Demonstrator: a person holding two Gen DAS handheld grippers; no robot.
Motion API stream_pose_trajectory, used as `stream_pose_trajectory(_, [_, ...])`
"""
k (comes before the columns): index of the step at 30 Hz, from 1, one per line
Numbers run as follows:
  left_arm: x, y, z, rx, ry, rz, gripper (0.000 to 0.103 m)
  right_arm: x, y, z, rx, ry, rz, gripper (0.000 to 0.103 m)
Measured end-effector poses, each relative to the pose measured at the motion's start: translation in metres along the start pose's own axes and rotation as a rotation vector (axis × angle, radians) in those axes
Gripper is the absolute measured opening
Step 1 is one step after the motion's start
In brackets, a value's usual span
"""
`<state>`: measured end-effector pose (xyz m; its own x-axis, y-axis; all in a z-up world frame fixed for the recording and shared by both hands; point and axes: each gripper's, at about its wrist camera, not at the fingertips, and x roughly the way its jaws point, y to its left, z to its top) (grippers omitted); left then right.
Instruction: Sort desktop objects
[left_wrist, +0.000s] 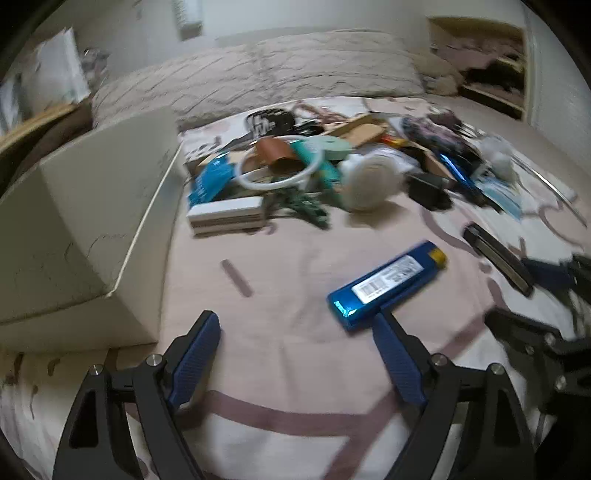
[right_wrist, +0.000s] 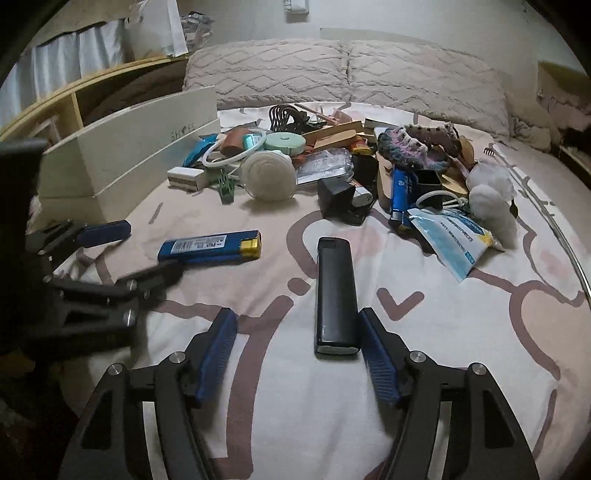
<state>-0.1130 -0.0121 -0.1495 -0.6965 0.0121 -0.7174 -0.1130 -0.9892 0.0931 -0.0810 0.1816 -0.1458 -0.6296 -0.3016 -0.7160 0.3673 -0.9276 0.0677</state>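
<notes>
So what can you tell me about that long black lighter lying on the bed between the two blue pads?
The black lighter is a long, slim, glossy block, apparently plastic, with a notched cap at its far end and a pale base nearest the camera. It lies flat on the patterned bedsheet, pointing away toward the pile of clutter. Its near end sits inside the open right tool, close against the right-hand pad; whether they touch is unclear. The other pad stands well clear.

left gripper (left_wrist: 297, 319) wide open – blue lighter (left_wrist: 388, 284) touching its right finger.

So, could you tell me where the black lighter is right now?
In the right wrist view, the black lighter lies on the bedspread, by the right gripper's right finger, right of the blue lighter.
</notes>
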Motion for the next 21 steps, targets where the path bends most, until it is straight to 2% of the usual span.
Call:
stream_pose_trajectory(4, [0.001,0.001,-0.001,-0.002,0.001,0.004,0.086,-0.001,0.003,0.000,-0.020,0.001,-0.019,0.068])
stream_pose_trajectory(12, [0.003,-0.001,-0.001,-0.003,0.005,0.006,0.089,-0.007,-0.009,0.006,-0.065,0.082,-0.046,0.068])
stream_pose_trajectory(14, [0.004,0.000,-0.001,-0.006,0.006,0.005,0.089,-0.007,-0.015,0.008,-0.067,0.090,-0.082,0.068])
stream_pose_trajectory(21, [0.004,0.001,-0.001,-0.009,0.006,0.005,0.091,-0.007,-0.042,0.011,0.027,0.093,-0.087,0.068])
